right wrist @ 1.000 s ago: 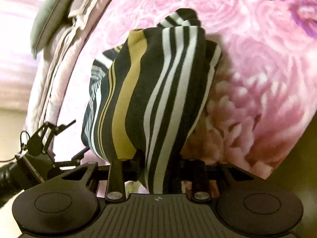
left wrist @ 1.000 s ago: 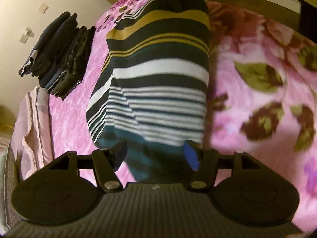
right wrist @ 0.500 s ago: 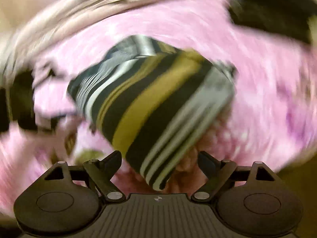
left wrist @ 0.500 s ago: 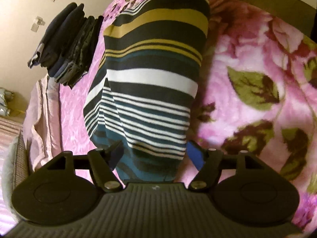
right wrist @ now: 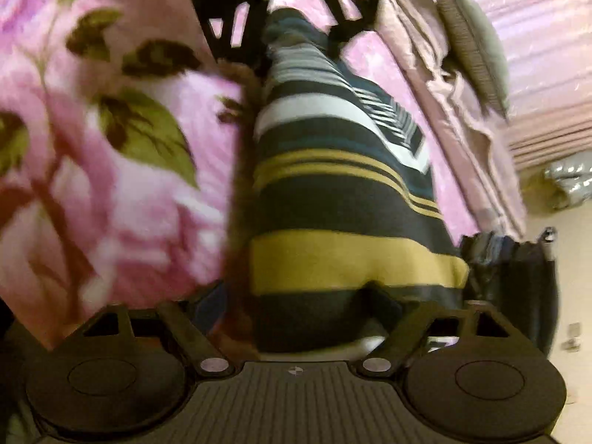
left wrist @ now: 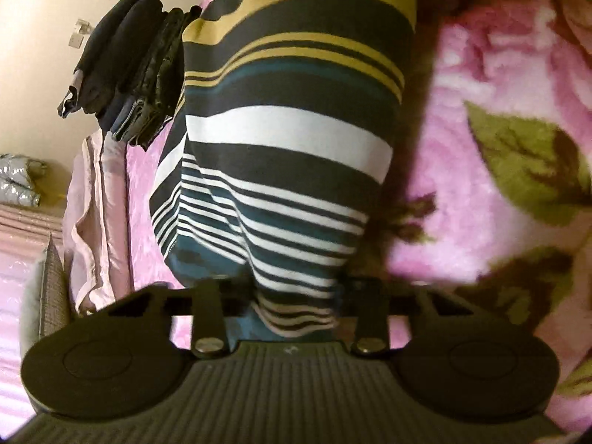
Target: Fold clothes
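Dark clothes pile (left wrist: 125, 66) crowds garment (left wrist: 288, 140), blanket (left wrist: 499, 74) bare

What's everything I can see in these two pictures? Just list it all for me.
striped garment: one, black, white, teal and mustard bands, lying folded lengthwise on the blanket between the two grippers
floral blanket: one, pink with green leaves, spread over the bed under the garment
stack of folded clothes: one pile, dark navy and grey, on the blanket beside the garment, near the wall
pale pink bedding: one bunched layer, along the bed's edge
grey cushion: one, at the bed's edge past the bedding
silvery bag: one, crinkled, low by the wall
wall fittings: a few small white plates, on the cream wall
left gripper: black, shut on the garment's teal end
right gripper: black, fingers spread at the mustard end
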